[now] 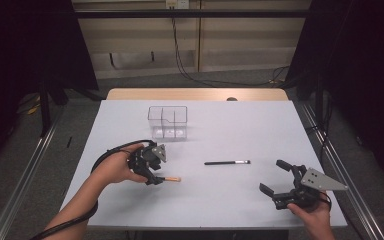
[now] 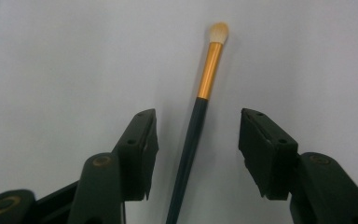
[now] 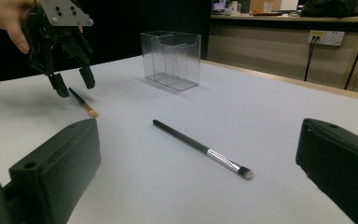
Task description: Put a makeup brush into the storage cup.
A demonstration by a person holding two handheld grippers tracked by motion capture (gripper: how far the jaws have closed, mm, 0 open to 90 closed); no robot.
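A slim dark brush with a gold ferrule and pale tip (image 2: 200, 107) lies flat on the white table (image 1: 240, 125). My left gripper (image 2: 198, 116) hangs over it, jaws on either side of the dark handle with a gap on each side, so it is open. From above, the same brush's (image 1: 172, 179) tip sticks out to the right of the left gripper (image 1: 155, 177). A black brush with a silver ferrule (image 1: 227, 162) lies mid-table. My right gripper (image 1: 271, 175) rests near the front right edge, open wide and empty, facing that brush (image 3: 200, 149).
A clear plastic organiser box with compartments (image 1: 167, 122) stands upright beyond the left gripper, toward the table's far side. Metal rails run along both sides of the table. Cables hang at the back wall.
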